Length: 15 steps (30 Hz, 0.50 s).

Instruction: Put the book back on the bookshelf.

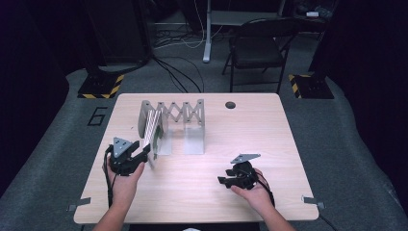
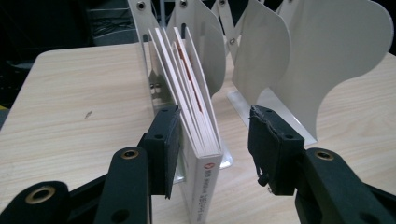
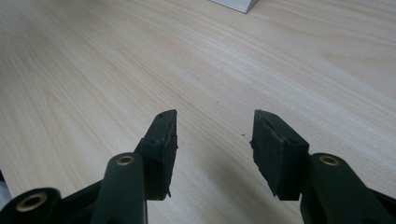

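Observation:
A thin white book (image 1: 153, 132) stands upright and leans in the left slot of a white accordion book rack (image 1: 179, 111) at the table's back left. My left gripper (image 1: 145, 154) reaches the book's near end. In the left gripper view the book (image 2: 195, 100) stands between the jaws of my left gripper (image 2: 213, 114). The left pad (image 2: 164, 140) lies against its cover and the right pad (image 2: 271, 144) is well off it, so the gripper is open. The rack's dividers (image 2: 327, 51) rise at the right. My right gripper (image 1: 224, 181) (image 3: 215, 116) hovers open over bare wood, holding nothing.
The light wooden table (image 1: 202, 202) has a round cable hole (image 1: 230, 105) near its far edge. A folding chair (image 1: 257, 48) and loose cables (image 1: 183, 72) are on the floor beyond. The rack's base corner (image 3: 236, 4) shows at the top of the right gripper view.

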Each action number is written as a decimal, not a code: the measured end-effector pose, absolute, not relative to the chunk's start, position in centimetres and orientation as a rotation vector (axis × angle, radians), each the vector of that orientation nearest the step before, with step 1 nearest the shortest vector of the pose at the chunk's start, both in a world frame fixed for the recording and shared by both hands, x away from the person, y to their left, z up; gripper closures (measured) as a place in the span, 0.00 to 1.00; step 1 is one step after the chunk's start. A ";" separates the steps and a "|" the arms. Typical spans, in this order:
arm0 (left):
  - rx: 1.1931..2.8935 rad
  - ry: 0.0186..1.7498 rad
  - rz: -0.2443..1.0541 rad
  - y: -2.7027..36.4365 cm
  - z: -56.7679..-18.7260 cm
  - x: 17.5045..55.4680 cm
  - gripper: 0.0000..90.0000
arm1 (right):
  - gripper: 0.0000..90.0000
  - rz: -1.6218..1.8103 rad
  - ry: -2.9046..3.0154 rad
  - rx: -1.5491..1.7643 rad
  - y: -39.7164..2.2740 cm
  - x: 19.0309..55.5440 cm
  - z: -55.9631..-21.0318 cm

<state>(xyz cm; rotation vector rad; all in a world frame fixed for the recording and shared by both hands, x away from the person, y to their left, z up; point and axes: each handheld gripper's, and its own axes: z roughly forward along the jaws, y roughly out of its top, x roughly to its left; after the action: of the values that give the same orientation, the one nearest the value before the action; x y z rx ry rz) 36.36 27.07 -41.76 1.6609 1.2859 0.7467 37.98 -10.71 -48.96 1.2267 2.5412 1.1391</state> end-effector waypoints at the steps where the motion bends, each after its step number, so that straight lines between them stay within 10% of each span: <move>1: 1.661 1.281 0.748 27.0 -41.6 36.2 0.60 | 0.56 1.141 2.537 1.245 -10.7 37.9 -48.9; 15: 1.702 1.199 0.688 26.0 -40.2 35.2 0.60 | 0.56 1.150 2.516 1.214 -11.1 38.1 -48.9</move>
<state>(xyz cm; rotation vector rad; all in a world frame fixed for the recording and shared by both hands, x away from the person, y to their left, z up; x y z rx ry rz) 35.21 25.98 -40.19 1.7017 1.1991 0.6882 38.06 -11.09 -48.90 1.2145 2.5165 1.1499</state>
